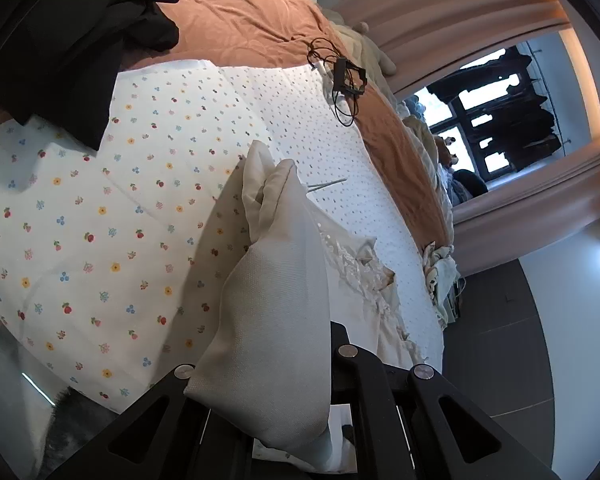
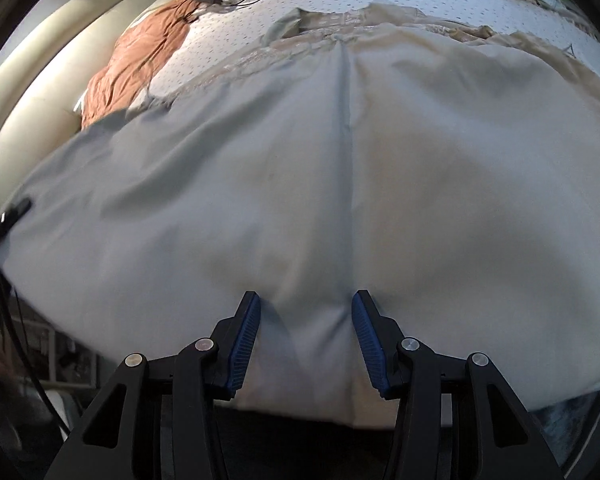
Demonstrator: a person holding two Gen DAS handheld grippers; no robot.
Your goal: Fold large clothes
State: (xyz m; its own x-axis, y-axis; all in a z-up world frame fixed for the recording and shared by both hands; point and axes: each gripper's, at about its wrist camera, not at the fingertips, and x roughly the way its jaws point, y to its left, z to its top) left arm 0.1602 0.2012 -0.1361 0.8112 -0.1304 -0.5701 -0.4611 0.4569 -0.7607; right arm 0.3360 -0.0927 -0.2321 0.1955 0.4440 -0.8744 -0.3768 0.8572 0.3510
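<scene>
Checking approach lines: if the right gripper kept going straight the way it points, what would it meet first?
Most likely the pale garment spread on the bed: its cloth fills the view ahead of the right gripper, between its open jaws. How near it lies is unclear.

Cream garment (image 1: 276,300) on a flower-dotted white sheet (image 1: 100,220) over a rust-brown bedspread (image 1: 236,8).

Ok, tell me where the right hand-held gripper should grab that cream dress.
Probably the near hem of the cream dress, where the centre seam meets it, coming down from above. The right hand-held gripper already straddles a raised fold there, jaws apart.
</scene>
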